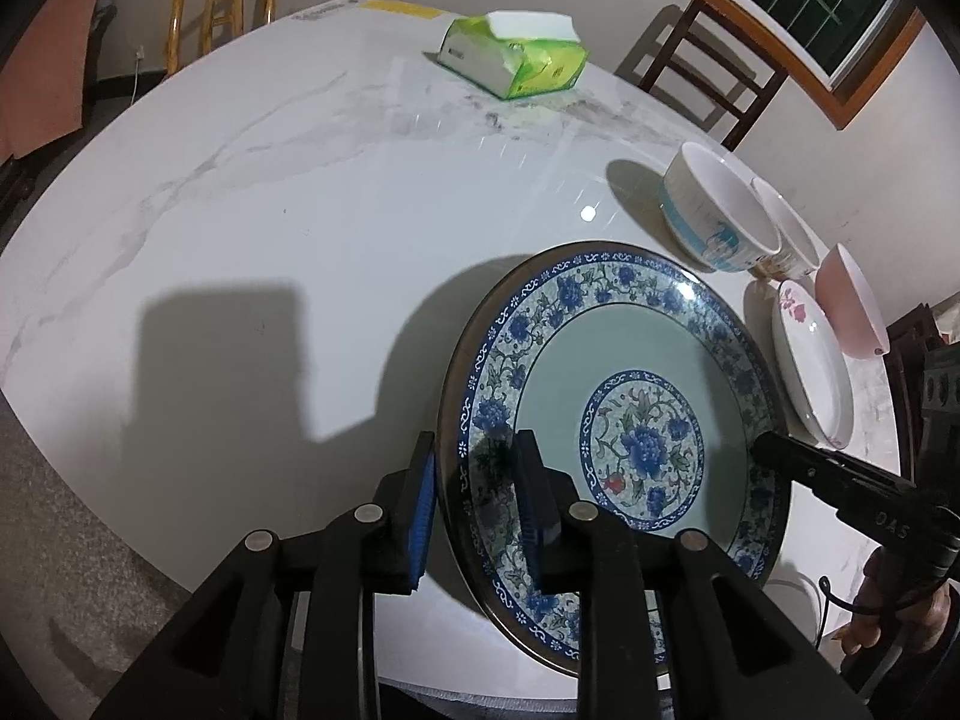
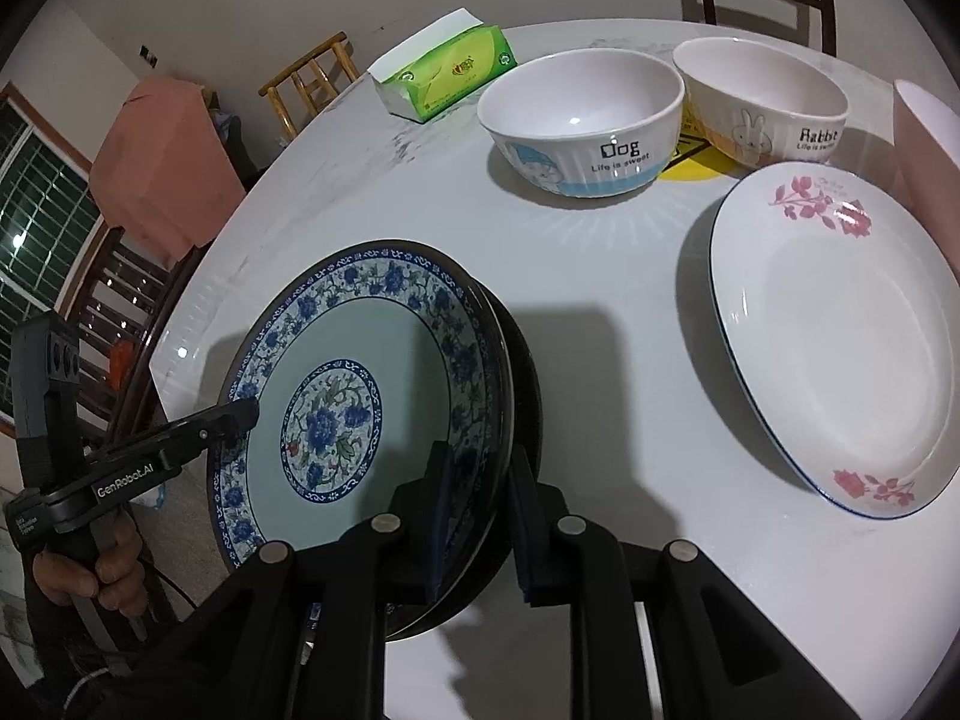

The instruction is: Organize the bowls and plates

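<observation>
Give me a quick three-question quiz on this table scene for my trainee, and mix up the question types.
1. Which word is printed on the bowl nearest the tissue pack? A Cat, B Dog, C Rabbit.
2. True or false: the pink-flowered plate is stacked on the blue floral plate.
3. Fill in: the left gripper and right gripper both have their jaws astride the rim of the ____ plate.
Key: 1 B. 2 False, they lie apart on the table. 3 Blue floral.
</observation>
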Motion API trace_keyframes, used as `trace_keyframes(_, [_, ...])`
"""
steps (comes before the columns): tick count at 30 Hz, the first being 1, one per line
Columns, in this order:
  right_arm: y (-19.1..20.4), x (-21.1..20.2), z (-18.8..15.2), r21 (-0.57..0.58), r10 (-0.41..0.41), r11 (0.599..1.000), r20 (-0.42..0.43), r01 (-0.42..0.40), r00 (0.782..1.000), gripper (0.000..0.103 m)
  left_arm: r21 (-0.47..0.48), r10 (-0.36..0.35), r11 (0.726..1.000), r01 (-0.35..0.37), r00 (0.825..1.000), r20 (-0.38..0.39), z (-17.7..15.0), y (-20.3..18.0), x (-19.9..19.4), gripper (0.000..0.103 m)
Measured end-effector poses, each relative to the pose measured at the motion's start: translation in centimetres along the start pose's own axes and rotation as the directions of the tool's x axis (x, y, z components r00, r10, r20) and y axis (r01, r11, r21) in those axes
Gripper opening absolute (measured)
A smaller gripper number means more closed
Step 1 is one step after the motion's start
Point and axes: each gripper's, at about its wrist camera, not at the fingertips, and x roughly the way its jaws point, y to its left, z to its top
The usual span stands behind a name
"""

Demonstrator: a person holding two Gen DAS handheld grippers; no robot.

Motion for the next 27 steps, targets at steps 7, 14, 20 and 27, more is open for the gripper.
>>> trace_keyframes(7, [0.9, 0.0, -0.2, -0.056, -0.040, 0.998, 0.012, 0.040, 0.999, 0.027, -0.013, -0.008, 1.000, 0.008, 1.000, -0.012, -0.2, 0.3, 0.6, 0.023])
trace_keyframes(14, [1.9, 0.1, -0.4, -0.111, -0.087, 0.990, 0.021, 0.088, 0.996, 0.032, 0.005, 0.018, 1.000, -0.018, 1.000, -0.002, -0.2, -0.3, 0.7, 0.025])
trace_keyframes(20, [2.2, -0.1, -0.5, -0.133, -0.120, 0.983, 0.033, 0.124, 0.992, 0.032, 0.038, 0.056, 0.998, -0.057, 0.998, 0.026, -0.2, -1.0, 0.5, 0.026])
trace_keyframes(27, [2.3, -0.8, -0.5, -0.154, -0.145, 0.976, 0.066, 0.154, 0.987, 0.037, 0.038, 0.060, 0.997, -0.061, 0.998, 0.027, -0.1, -1.3, 0.5, 0.027])
